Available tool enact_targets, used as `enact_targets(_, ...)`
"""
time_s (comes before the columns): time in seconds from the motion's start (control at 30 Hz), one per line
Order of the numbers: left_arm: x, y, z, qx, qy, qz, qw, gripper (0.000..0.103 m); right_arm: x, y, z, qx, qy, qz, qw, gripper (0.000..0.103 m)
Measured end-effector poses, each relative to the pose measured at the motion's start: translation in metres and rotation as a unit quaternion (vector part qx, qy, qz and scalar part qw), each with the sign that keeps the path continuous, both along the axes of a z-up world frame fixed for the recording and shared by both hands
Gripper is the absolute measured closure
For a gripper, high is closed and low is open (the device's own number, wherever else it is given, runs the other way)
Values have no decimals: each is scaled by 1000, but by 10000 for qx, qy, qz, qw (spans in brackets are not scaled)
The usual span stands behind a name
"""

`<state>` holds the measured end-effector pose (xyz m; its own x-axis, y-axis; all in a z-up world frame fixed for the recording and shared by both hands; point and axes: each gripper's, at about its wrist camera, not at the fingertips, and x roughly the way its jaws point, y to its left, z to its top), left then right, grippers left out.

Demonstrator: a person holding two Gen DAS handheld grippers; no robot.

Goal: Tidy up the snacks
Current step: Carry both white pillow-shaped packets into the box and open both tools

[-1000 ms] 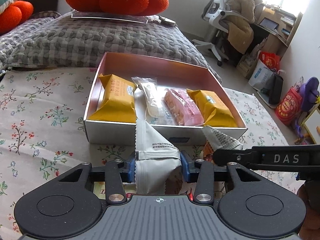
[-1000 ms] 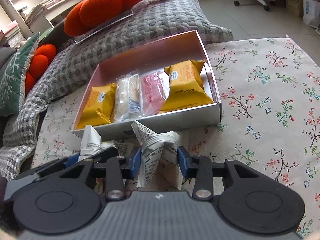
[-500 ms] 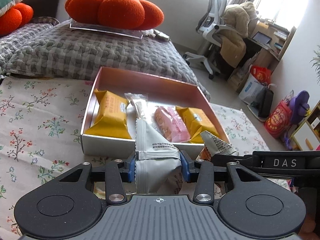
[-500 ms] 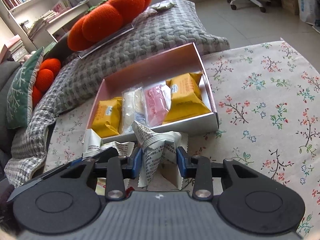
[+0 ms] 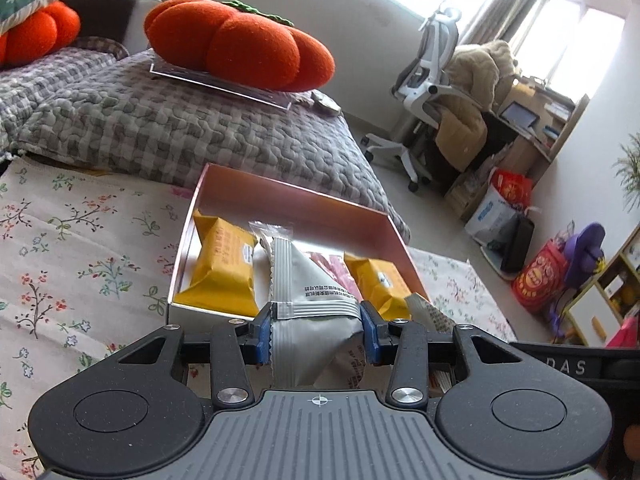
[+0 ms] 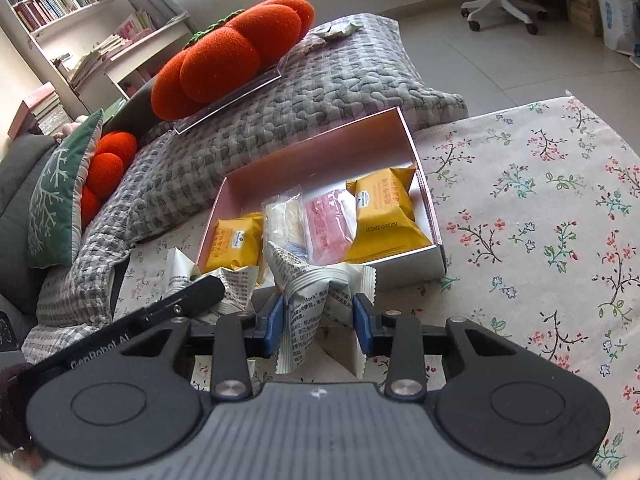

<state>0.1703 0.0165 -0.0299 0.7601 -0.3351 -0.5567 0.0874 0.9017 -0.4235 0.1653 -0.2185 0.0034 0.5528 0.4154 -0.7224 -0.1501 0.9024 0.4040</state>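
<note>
An open pink box point(image 5: 296, 204) point(image 6: 320, 148) sits on the floral cloth. It holds two yellow packets point(image 5: 224, 268) point(image 6: 388, 216), a clear packet point(image 6: 282, 216) and a pink packet point(image 6: 330, 226). My left gripper point(image 5: 316, 330) is shut on a grey-white snack packet point(image 5: 316, 320), held above the box's near wall. My right gripper point(image 6: 318, 320) is shut on a white snack packet point(image 6: 312, 292), just in front of the box. The left gripper with its packet point(image 6: 236, 284) also shows in the right wrist view, at the left.
A grey quilted cushion point(image 5: 160, 128) lies behind the box with an orange pumpkin pillow point(image 5: 240, 44) on it. An office chair point(image 5: 432, 72) and bags stand on the floor to the right. The floral cloth point(image 6: 540, 220) stretches to the right of the box.
Both grippers have risen with their packets. The left packet now hangs over the box's near edge; the box looks farther below and behind.
</note>
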Motion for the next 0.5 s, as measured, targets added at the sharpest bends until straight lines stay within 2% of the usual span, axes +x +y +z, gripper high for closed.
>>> enact_targets(0.33, 14, 10, 3, -285, -91, 102, 9995, 63, 4, 1, 7, 139, -189, 4, 9997, 69)
enact_targets(0.5, 24, 7, 0, -143, -185, 134, 9996, 63, 15, 6, 6, 269, -293, 51, 9992, 69)
